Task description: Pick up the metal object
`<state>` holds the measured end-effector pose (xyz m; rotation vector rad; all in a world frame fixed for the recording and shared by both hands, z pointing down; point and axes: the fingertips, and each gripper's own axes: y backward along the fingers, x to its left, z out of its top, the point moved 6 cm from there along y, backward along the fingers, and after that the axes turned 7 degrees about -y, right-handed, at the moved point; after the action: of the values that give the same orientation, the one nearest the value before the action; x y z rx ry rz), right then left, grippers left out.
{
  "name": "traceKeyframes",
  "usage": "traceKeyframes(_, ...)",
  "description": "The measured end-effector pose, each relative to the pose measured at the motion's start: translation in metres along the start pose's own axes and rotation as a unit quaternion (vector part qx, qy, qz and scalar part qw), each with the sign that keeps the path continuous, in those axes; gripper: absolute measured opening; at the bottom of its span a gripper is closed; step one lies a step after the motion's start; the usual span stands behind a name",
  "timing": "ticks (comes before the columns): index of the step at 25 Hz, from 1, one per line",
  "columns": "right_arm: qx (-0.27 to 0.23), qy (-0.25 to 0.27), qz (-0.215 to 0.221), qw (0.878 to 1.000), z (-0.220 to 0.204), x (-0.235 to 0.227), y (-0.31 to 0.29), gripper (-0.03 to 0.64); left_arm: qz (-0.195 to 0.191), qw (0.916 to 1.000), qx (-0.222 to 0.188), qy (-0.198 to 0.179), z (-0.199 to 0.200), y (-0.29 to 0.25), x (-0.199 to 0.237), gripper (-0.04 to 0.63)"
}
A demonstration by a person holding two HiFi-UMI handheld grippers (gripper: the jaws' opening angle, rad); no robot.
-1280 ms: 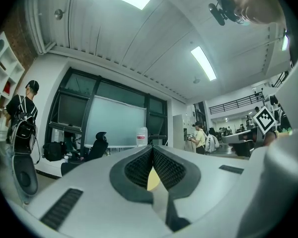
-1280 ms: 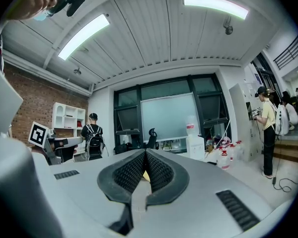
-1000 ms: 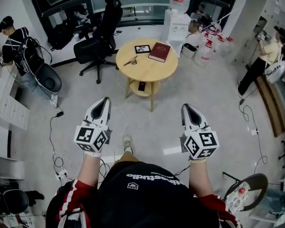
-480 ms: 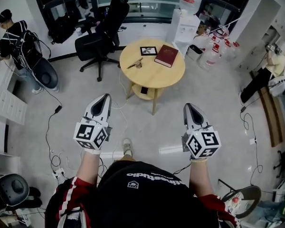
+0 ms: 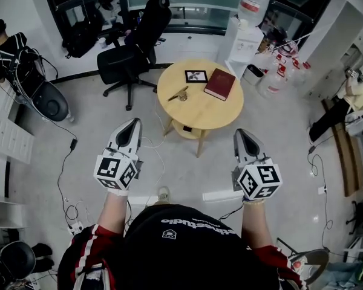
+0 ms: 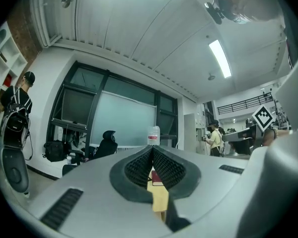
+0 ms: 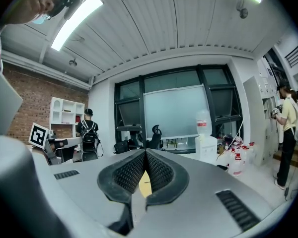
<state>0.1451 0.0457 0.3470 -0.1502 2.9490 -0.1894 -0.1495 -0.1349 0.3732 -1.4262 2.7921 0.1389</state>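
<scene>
1. Head view: a grey-floored office is seen from above, with a round wooden table (image 5: 201, 115) standing ahead of the person. The metal object (image 5: 179, 93) lies on the left part of the tabletop, near a framed card (image 5: 196, 76) and a red book (image 5: 220, 84). The left gripper (image 5: 133, 122) and the right gripper (image 5: 242, 132) are held short of the table, well apart from the object.
2. Left gripper view: the jaws are seen clenched, tips pressed together, with nothing gripped; the table is glimpsed beyond them.
3. Right gripper view: the jaws are likewise closed tip to tip on nothing.
</scene>
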Motion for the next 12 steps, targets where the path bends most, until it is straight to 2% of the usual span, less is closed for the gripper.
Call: traceKeyframes(12,0.012,0.025,0.020,0.999,0.024,0.021,-0.098,0.028,0.011,0.9998,0.001,0.015,-0.007,-0.048,0.074,0.017)
